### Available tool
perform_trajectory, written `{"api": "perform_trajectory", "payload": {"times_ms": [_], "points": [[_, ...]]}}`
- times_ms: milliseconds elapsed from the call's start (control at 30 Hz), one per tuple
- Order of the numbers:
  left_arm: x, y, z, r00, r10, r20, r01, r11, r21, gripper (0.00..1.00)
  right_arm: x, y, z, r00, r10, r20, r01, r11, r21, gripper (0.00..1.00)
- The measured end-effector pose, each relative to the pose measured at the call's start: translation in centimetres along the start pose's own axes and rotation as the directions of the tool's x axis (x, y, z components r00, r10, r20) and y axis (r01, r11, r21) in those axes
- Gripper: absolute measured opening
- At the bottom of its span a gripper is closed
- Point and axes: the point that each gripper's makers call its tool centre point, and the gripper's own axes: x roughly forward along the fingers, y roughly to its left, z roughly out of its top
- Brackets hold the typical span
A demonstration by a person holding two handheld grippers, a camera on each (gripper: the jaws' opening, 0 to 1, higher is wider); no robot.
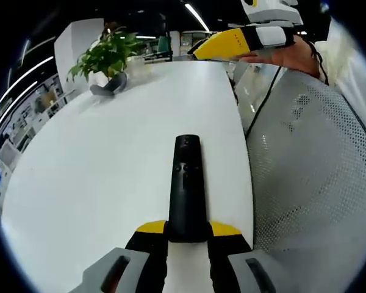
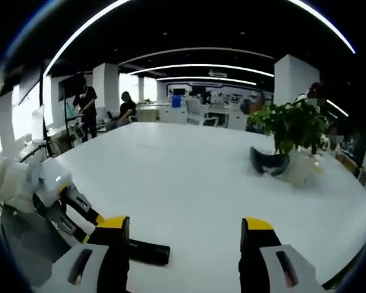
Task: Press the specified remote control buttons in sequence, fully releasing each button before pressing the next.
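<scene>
A potted plant (image 1: 107, 55) stands far left on the white table (image 1: 97, 159); the left gripper (image 1: 188, 232) clamps the black remote control (image 1: 186, 186), apparently lying flat, while the right gripper (image 2: 184, 235) hovers, jaws apart.

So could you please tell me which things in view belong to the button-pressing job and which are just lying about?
Job:
- remote, clamped by the left gripper
- right gripper, open over the table

Lying about:
- plant
- dark curved thing beside it
- mesh chair back
</scene>
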Motion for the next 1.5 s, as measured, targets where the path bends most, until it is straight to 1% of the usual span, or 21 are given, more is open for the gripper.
{"api": "perform_trajectory", "payload": {"times_ms": [167,367,567,800,1000,1133,1300,1333,1433,1467,1500], "points": [[-0.1,1.2,-0.2,1.0,0.009,-0.017,-0.009,1.0,0.02,0.24,-0.1,-0.1,0.1,1.0,-0.002,0.007,0.002,1.0,-0.004,0.76],[-0.1,2.8,-0.5,0.999,0.014,-0.029,-0.014,1.0,0.02,0.24,-0.1,-0.5,0.0,1.0,-0.015,0.009,0.015,1.0,0.017,0.84],[-0.1,4.7,-0.5,0.999,0.021,-0.044,-0.019,0.999,0.034,0.24,-0.1,-0.8,-0.1,0.999,-0.032,0.004,0.032,0.999,0.021,0.89],[-0.5,7.2,-0.4,0.997,0.031,-0.066,-0.028,0.999,0.046,0.24,0.2,-0.7,-0.5,0.999,-0.028,-0.024,0.028,1.0,0.009,0.89],[-0.6,9.3,-0.5,0.996,0.039,-0.082,-0.035,0.999,0.039,0.24,0.3,-0.8,-0.7,0.999,-0.032,-0.033,0.033,0.999,0.005,0.88],[-0.4,10.1,-0.4,0.995,0.04,-0.09,-0.036,0.998,0.047,0.24,0.3,-0.8,-0.7,0.999,-0.034,-0.036,0.034,0.999,0.004,0.88],[-0.1,11.6,-0.2,0.993,0.043,-0.109,-0.034,0.996,0.082,0.24,0.5,-0.8,-1.0,0.998,-0.033,-0.048,0.033,0.999,-0.003,0.88],[-0.1,11.6,-0.3,0.993,0.041,-0.115,-0.032,0.996,0.08,0.24,0.5,-0.8,-1.0,0.998,-0.032,-0.049,0.032,0.999,-0.003,0.88],[-0.1,12.7,-0.2,0.99,0.049,-0.13,-0.036,0.994,0.1,0.24,0.5,-0.8,-1.0,0.998,-0.029,-0.049,0.029,1.0,-0.004,0.87],[-0.2,12.9,-0.2,0.989,0.047,-0.137,-0.034,0.995,0.094,0.24,0.5,-0.8,-1.1,0.998,-0.03,-0.055,0.029,1.0,-0.006,0.87],[-0.2,13.3,-0.1,0.99,0.05,-0.135,-0.035,0.994,0.107,0.24,0.5,-0.8,-1.1,0.998,-0.031,-0.058,0.031,1.0,-0.007,0.87]]}}
